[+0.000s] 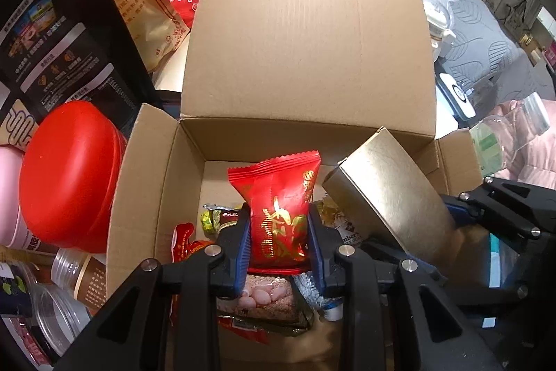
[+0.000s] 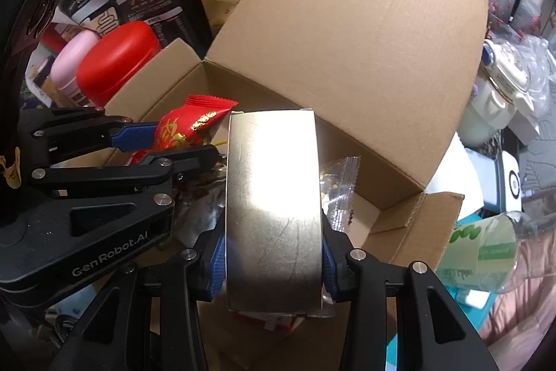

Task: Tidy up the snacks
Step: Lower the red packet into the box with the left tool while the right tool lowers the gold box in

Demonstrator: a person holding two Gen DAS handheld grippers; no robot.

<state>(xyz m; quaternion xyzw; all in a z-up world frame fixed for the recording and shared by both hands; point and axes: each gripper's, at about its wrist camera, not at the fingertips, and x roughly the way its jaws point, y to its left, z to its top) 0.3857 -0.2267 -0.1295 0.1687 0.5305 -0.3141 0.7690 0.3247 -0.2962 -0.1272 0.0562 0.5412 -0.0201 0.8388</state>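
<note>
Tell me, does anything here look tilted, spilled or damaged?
Nothing looks spilled or damaged. Only the clear plastic bottle lies on its side right of the cardboard box. Each claw holds its snack over the box.

Red snack packet (image 1: 280, 214), gold print, crimped top edge, upright, pinched at its lower half between blue pads (image 1: 245, 244), held over the open cardboard box (image 1: 305, 33). Same packet (image 2: 189, 131) seen side-on in the right wrist view, tilted. Gold box (image 1: 389, 197), plain shiny foil card, rectangular, tilted, just right of the packet, above the box's right side. In the right wrist view the gold box (image 2: 272, 207) stands lengthwise, clamped at its sides near the lower end. Cardboard box (image 2: 347, 40): brown, flaps up, rear flap tall; several wrapped snacks (image 1: 267, 298) lie inside on the bottom.
</note>
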